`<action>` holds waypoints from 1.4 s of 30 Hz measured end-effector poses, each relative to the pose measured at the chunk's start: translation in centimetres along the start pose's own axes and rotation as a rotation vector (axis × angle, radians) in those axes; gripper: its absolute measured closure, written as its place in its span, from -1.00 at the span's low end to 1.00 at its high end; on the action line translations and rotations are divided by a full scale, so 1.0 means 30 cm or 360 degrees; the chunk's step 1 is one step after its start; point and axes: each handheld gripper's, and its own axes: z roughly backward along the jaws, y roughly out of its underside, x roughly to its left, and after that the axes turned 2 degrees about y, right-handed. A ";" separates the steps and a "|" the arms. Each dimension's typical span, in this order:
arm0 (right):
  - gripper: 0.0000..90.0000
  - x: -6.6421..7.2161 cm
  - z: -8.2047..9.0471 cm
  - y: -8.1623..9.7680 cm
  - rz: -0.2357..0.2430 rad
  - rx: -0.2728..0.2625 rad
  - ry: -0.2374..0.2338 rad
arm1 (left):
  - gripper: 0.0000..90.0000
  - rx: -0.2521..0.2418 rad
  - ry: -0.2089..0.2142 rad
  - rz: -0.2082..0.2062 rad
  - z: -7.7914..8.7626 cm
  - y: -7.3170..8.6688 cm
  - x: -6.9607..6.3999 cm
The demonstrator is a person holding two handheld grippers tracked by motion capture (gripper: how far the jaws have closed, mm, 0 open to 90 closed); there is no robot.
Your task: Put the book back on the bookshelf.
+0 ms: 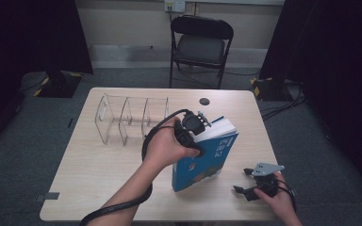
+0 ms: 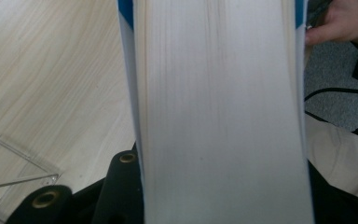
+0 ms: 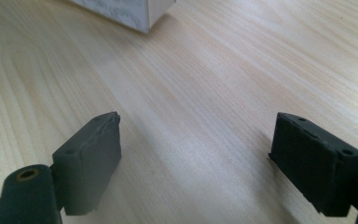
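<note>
I have the thick blue-covered paperback book [image 1: 206, 155] clamped in my left gripper [image 1: 194, 133], jaws closed across its thickness near the top; in the left gripper view the white page block [image 2: 219, 112] runs straight up between them. The book stands on its bottom edge toward the front right part of the light wooden table [image 1: 99, 183], tilted, with its page edge up. The clear acrylic divider rack [image 1: 131, 118] sits toward the back left part of the table, well apart from the book, its slots empty.

My right gripper [image 1: 246, 181] rests near the front right corner, jaws spread wide with nothing between them, only bare tabletop and a corner of the book ahead in its own view [image 3: 135, 11].

My worries from here: the grip is on one end of a heavy, floppy book, so it could pivot in the pads or fan open and slide out as I carry it. The rack is light and I judge that a book coming in crooked would catch a divider and shove or tip the whole thing. My trailing black cable [image 1: 122, 205] could also snag the table's front edge.
</note>
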 end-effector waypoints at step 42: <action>-0.66 0.000 0.000 0.000 -0.0002 0.0001 -0.0002 | 0.38 -0.0031 -0.0073 0.0233 0.142 0.116 0.091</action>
